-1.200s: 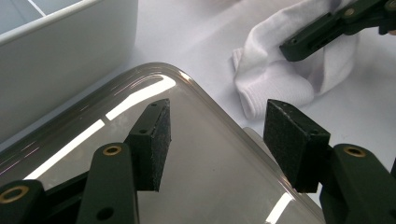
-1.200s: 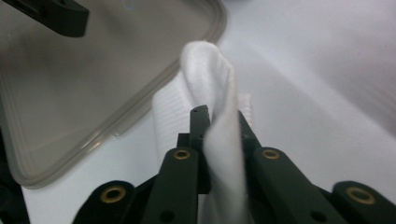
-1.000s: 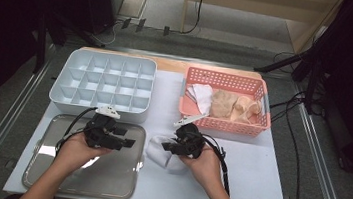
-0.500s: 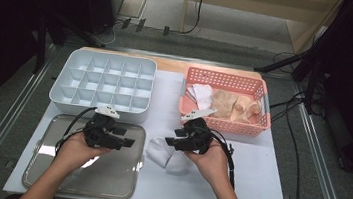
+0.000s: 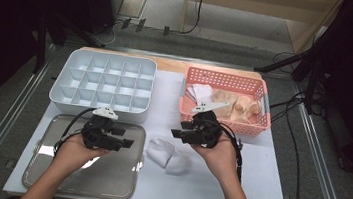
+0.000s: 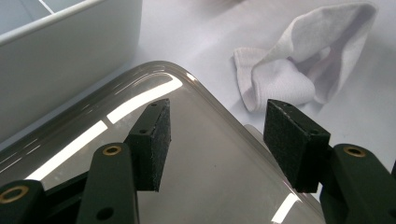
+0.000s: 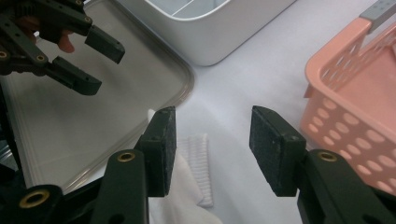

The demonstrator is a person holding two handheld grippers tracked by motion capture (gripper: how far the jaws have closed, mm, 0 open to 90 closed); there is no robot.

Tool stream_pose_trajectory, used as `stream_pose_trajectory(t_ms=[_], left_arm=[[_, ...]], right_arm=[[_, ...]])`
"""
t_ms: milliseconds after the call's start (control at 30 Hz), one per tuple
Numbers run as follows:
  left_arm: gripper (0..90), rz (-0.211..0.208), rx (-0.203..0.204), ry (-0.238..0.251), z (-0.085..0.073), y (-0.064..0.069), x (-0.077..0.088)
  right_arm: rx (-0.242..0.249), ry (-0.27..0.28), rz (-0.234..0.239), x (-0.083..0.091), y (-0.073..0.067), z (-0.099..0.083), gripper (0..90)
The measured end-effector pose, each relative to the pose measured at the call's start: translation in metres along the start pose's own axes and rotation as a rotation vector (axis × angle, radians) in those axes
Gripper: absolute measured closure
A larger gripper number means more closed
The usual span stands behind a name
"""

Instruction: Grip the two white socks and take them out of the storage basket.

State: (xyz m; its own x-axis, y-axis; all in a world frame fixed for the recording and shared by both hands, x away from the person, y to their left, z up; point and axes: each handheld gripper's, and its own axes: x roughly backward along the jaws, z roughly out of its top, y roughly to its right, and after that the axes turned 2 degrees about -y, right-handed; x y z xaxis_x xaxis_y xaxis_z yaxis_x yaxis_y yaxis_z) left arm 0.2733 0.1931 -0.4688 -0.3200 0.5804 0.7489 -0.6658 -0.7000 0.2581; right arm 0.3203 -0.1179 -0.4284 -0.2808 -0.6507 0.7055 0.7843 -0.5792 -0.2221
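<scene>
Nearest to the person, the metal tray (image 5: 105, 177) lies at the front left of the table (image 5: 255, 189). The left gripper (image 5: 126, 143) hangs above the tray, with its jaws apart and nothing between them. In the left gripper view the two black pads (image 6: 154, 140) stand over the tray's rounded corner.

Just beside the tray, on the white table surface, lies the white sock (image 5: 168, 156), crumpled and loose. No gripper touches it. The right gripper (image 5: 178, 132) is held a little above the sock and behind it. Its jaws have just been opening and now stand apart, empty. In the right gripper view the sock (image 7: 198, 172) shows below and between the pads (image 7: 163, 144), free of them.

Farther back, on the left, stands the white divided box (image 5: 103, 83), touching the far edge of the tray. On the right is the pink basket (image 5: 256, 129), with some white and beige cloth pieces inside.
</scene>
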Motion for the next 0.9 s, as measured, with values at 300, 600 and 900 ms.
stream_pose_trajectory(t_ms=[300, 600, 900], left_arm=[[42.2, 0.013, 0.004, 0.002, -0.007, 0.003, 0.006], [41.5, 0.024, 0.023, 0.003, -0.014, 0.002, 0.012], [41.3, 0.033, 0.043, 0.007, -0.019, -0.001, 0.017]], right_arm=[[0.012, -0.002, -0.012, 0.003, 0.004, 0.008, 52.8], [0.003, 0.003, -0.025, 0.007, 0.013, 0.015, 52.9], [-0.008, 0.005, -0.051, 0.009, 0.025, 0.018, 53.4]])
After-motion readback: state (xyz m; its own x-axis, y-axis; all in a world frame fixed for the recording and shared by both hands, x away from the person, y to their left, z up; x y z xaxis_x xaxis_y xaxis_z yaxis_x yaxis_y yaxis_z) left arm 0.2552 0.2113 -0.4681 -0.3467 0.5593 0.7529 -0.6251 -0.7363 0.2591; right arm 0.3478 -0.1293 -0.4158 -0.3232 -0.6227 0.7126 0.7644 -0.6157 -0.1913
